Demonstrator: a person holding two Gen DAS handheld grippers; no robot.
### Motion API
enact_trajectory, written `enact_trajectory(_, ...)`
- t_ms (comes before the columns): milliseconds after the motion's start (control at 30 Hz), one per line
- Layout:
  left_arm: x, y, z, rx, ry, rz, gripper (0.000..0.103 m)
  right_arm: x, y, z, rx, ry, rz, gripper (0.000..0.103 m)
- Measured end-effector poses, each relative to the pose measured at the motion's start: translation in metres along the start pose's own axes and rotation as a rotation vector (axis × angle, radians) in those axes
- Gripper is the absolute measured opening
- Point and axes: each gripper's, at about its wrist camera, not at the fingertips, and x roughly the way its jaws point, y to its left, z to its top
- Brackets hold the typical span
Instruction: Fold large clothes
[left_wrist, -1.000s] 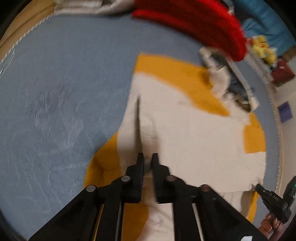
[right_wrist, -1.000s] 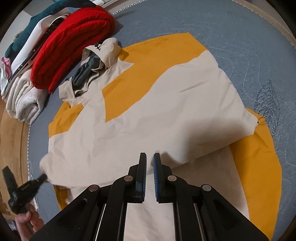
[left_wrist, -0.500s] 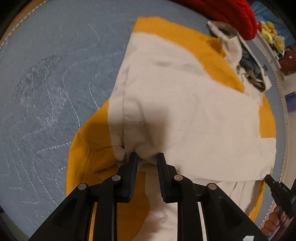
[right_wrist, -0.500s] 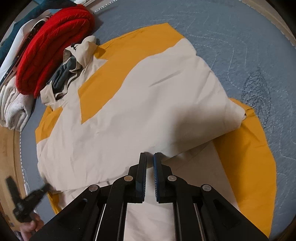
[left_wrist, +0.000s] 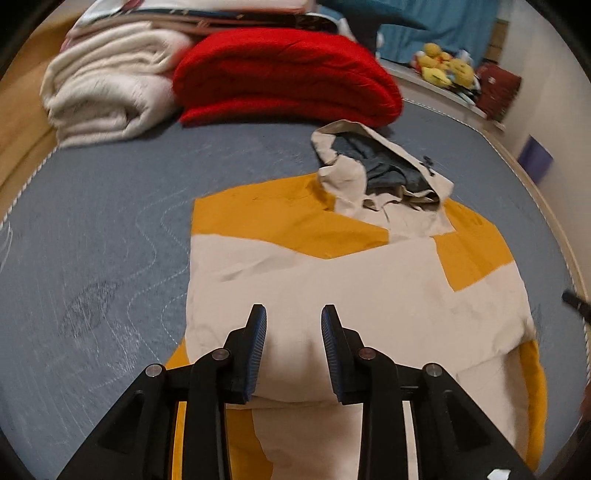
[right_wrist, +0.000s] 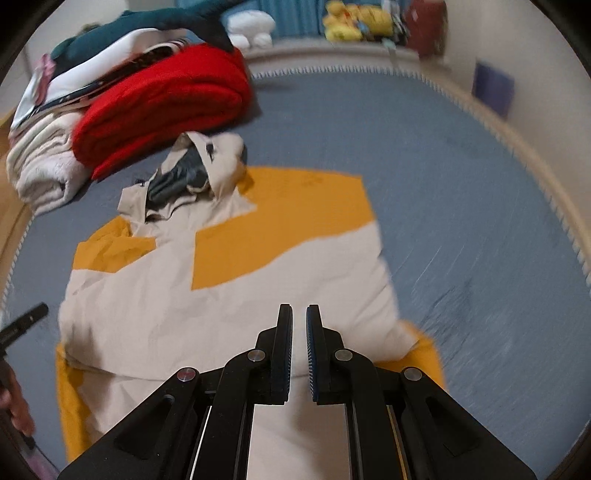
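Jacket (left_wrist: 354, 295) is laid folded on the blue bedcover (left_wrist: 92, 221). Left gripper (left_wrist: 293, 350) is spread, released; right gripper (right_wrist: 299, 350) seems nearly closed, empty. Edges should be squared before the next fold.

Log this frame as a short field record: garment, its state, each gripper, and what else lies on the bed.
garment: cream and yellow hooded jacket
state: lying flat on the blue quilted bed, lower part folded up over the body, hood open at the far end
left gripper: fingers open, nothing between them
right gripper: fingers nearly together, no cloth seen between them
background: red blanket, cream blanket, both folded
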Motion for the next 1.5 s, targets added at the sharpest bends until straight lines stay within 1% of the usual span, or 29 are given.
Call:
enact_trajectory(67,-0.003,-0.003,0.004,0.007,-0.003,-0.017,0.028,-0.007,-0.003,0.003,-0.019,-0.017,-0.012,0.009)
enact_trajectory(100,-0.008,-0.005,0.006,0.007,-0.019,-0.031,0.028,-0.01,-0.006,0.006,-0.027,-0.023,-0.012,0.009)
enact_trajectory(167,-0.014,-0.008,0.014,0.012,-0.052,-0.031,0.028,-0.013,-0.009,0.01,-0.033,-0.032,-0.016,0.01)
enact_trajectory(233,-0.009,-0.015,0.029,0.034,-0.063,-0.03,0.028,-0.016,-0.015,0.015,-0.039,-0.049,-0.037,0.01)
enact_trajectory(300,0.007,-0.021,0.049,0.04,-0.049,-0.03,0.028,-0.018,-0.022,0.019,-0.042,-0.057,-0.059,0.011)
enact_trajectory(367,0.029,-0.024,0.076,0.015,-0.035,-0.067,0.028,-0.015,-0.028,0.022,-0.035,-0.049,-0.06,0.012)
enact_trajectory(400,0.043,-0.026,0.089,0.005,-0.025,-0.069,0.028,-0.013,-0.032,0.023,-0.027,-0.041,-0.058,0.012)
enact_trajectory(600,0.141,-0.038,0.173,0.021,0.038,-0.043,0.028,0.004,-0.046,0.025,0.0,-0.004,-0.066,0.013)
enact_trajectory(667,0.171,-0.036,0.197,-0.015,0.065,-0.053,0.028,0.01,-0.048,0.025,-0.002,0.008,-0.07,0.013)
enact_trajectory(700,0.188,-0.034,0.209,-0.049,0.086,-0.062,0.028,0.014,-0.049,0.024,-0.006,0.015,-0.071,0.013)
enact_trajectory(767,0.214,-0.031,0.225,-0.093,0.125,-0.089,0.028,0.019,-0.049,0.024,-0.011,0.029,-0.068,0.013)
enact_trajectory(800,0.229,-0.03,0.234,-0.111,0.14,-0.082,0.028,0.022,-0.048,0.024,-0.014,0.035,-0.066,0.013)
enact_trajectory(833,0.236,-0.031,0.239,-0.116,0.145,-0.072,0.029,0.024,-0.047,0.023,-0.018,0.039,-0.066,0.013)
enact_trajectory(900,0.258,-0.032,0.251,-0.118,0.165,-0.069,0.039,0.029,-0.045,0.021,-0.028,0.052,-0.064,0.013)
enact_trajectory(933,0.271,-0.034,0.256,-0.115,0.184,-0.074,0.04,0.032,-0.043,0.02,-0.035,0.06,-0.061,0.013)
enact_trajectory(1000,0.287,-0.034,0.261,-0.115,0.195,-0.048,0.04,0.036,-0.04,0.016,-0.047,0.076,-0.059,0.013)
enact_trajectory(1067,0.305,-0.03,0.266,-0.14,0.216,-0.045,0.04,0.04,-0.037,0.013,-0.065,0.09,-0.061,0.013)
enact_trajectory(1133,0.323,-0.026,0.269,-0.16,0.265,-0.038,0.04,0.044,-0.036,0.01,-0.073,0.104,-0.06,0.013)
enact_trajectory(1167,0.33,-0.024,0.27,-0.161,0.293,-0.03,0.038,0.045,-0.036,0.009,-0.072,0.11,-0.059,0.013)
enact_trajectory(1200,0.337,-0.024,0.27,-0.159,0.314,-0.038,0.032,0.047,-0.036,0.008,-0.068,0.116,-0.057,0.013)
enact_trajectory(1233,0.34,-0.025,0.27,-0.145,0.324,-0.042,0.028,0.048,-0.036,0.008,-0.065,0.12,-0.056,0.013)
enact_trajectory(1300,0.337,-0.031,0.273,-0.098,0.314,-0.035,0.0,0.05,-0.036,0.008,-0.057,0.13,-0.051,0.013)
enact_trajectory(1367,0.323,-0.038,0.274,-0.067,0.276,-0.052,0.001,0.051,-0.034,0.007,-0.059,0.136,-0.048,0.013)
enact_trajectory(1400,0.311,-0.043,0.274,-0.039,0.243,-0.056,0.001,0.051,-0.033,0.006,-0.066,0.137,-0.048,0.013)
enact_trajectory(1467,0.276,-0.061,0.267,0.076,0.169,-0.029,0.0,0.05,-0.031,0.007,-0.068,0.136,-0.047,0.013)
enact_trajectory(1500,0.256,-0.069,0.262,0.123,0.134,-0.034,0.0,0.049,-0.031,0.008,-0.058,0.134,-0.037,0.013)
